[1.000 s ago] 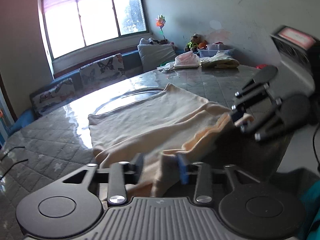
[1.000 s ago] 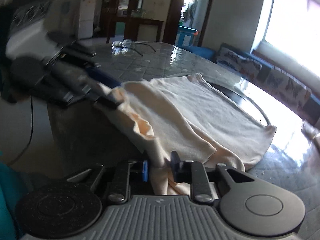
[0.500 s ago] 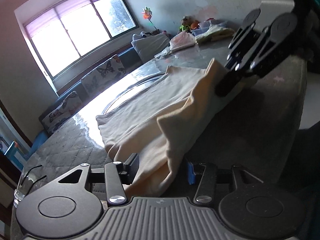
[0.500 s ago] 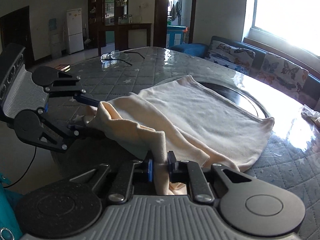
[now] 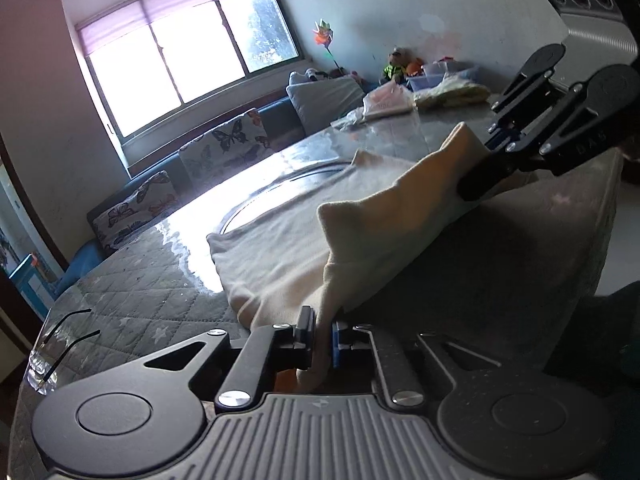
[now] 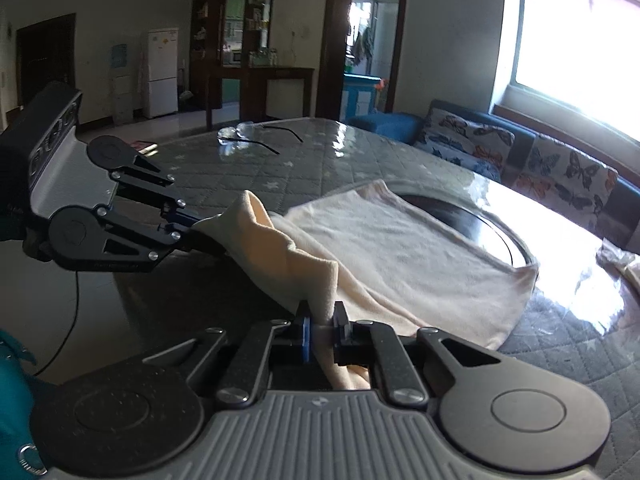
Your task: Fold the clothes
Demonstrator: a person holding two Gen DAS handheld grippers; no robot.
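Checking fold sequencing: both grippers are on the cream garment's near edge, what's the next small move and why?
Probably carry both corners up and toward the far edge. The left gripper, jaws closing, and right gripper each pinch the cream garment, whose far half lies flat on the table.

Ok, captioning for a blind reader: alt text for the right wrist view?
The right claw pinches the near edge of a cream garment on a quilted table. The left claw grips the same edge further left; glasses lie beyond.
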